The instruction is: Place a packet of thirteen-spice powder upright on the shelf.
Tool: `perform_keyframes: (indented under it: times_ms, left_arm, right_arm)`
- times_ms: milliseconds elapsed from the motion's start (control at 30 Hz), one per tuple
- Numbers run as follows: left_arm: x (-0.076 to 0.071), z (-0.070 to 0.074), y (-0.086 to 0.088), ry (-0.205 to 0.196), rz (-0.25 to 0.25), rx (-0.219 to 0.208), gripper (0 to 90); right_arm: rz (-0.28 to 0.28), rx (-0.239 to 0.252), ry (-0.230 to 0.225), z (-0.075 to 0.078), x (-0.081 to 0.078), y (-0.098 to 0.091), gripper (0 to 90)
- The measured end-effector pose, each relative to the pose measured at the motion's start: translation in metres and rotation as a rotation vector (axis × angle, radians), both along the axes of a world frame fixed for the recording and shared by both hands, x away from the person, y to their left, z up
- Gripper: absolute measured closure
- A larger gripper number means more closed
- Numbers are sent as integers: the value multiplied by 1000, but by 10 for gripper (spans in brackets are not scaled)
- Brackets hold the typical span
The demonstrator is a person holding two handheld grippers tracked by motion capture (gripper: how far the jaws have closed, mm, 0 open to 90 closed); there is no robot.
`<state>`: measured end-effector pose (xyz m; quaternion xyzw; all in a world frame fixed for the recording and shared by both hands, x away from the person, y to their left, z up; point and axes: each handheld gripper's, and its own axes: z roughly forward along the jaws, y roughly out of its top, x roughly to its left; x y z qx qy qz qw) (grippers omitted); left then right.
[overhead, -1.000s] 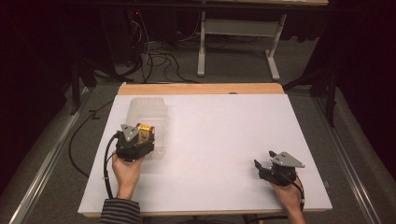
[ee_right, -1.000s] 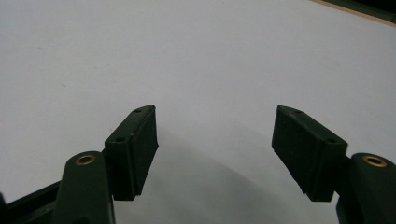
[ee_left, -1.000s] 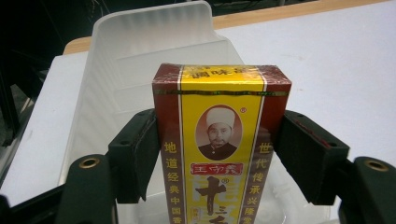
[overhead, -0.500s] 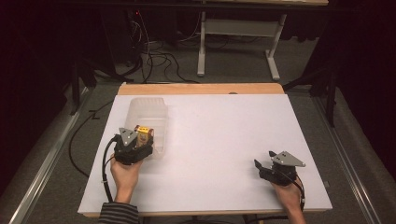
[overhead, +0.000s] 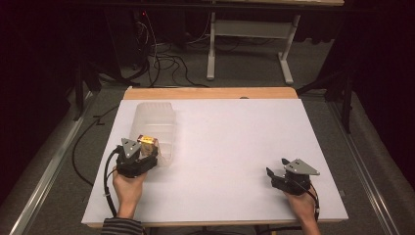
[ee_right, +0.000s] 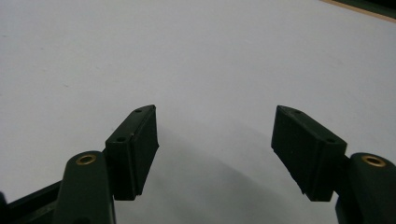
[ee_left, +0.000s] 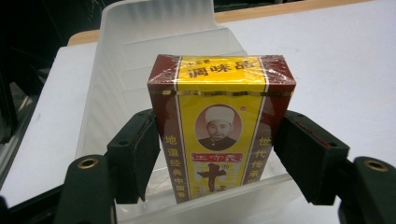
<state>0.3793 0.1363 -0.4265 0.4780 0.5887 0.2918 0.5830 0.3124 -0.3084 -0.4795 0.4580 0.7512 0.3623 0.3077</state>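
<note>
A yellow and dark red carton (ee_left: 219,126) with printed characters and a portrait stands upright in the near end of a clear plastic tub (ee_left: 154,42). In the high view the carton (overhead: 147,142) and tub (overhead: 154,117) sit at the table's left. My left gripper (ee_left: 217,144) is open, its jaws flanking the carton's lower sides at full spread. From above, the left gripper (overhead: 146,153) is at the tub's near wall. My right gripper (ee_right: 215,135) is open and empty just above the white table; the high view puts it (overhead: 274,174) near the front right.
The white tabletop (overhead: 235,137) spreads wide between the two grippers, with a wooden strip along its far edge. Cables and a metal stand (overhead: 249,44) are on the floor beyond the table.
My left gripper has drawn back a little toward the person, while the carton stays standing in the tub. The right gripper has not moved.
</note>
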Motion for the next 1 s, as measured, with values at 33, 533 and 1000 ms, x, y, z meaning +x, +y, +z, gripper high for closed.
perform_keyframes:
  times_ms: [33, 533, 1000]
  left_arm:
    - [0, 0, 0, 1, 0, 0, 321]
    - [-2, 3, -2, -1, -6, -4, 315]
    - [-5, 4, -2, 0, -5, 0, 299]
  right_arm:
    - [0, -4, 1, 0, 0, 0, 317]
    - [4, -4, 5, 0, 0, 0, 317]
    - [12, -5, -3, 0, 0, 0, 314]
